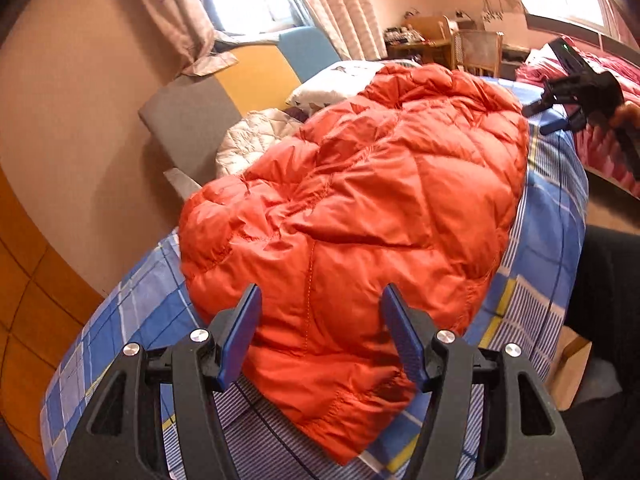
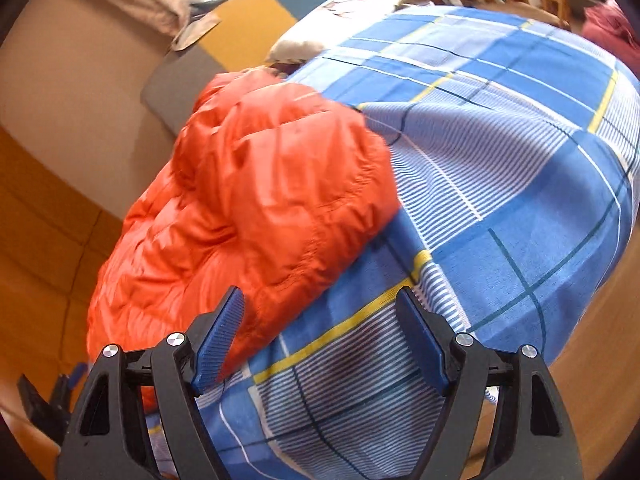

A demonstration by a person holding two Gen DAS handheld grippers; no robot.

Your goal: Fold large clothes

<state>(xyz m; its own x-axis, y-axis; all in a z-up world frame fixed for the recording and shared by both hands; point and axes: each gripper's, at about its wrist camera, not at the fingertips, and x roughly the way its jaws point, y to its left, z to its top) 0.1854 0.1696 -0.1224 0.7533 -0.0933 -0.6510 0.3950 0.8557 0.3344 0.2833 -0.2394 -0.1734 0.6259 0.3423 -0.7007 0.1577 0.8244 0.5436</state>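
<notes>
orange jacket (image 1: 352, 208): quilted and puffy, lying bundled on the bed across the middle of the left wrist view, its hem nearest the lens.
left tool (image 1: 320, 336): jaws apart, nothing gripped, hem just below them.
right tool (image 2: 320, 340): jaws wide, empty, over bare blue checked bedspread (image 2: 500, 168) beside the jacket's edge.
progress: looks doubled over already; judged partway, tidying or one more fold left.
edges: wall close at frame left.
room: open bedspread on the right; pillow (image 1: 328, 84) at the far end.
</notes>
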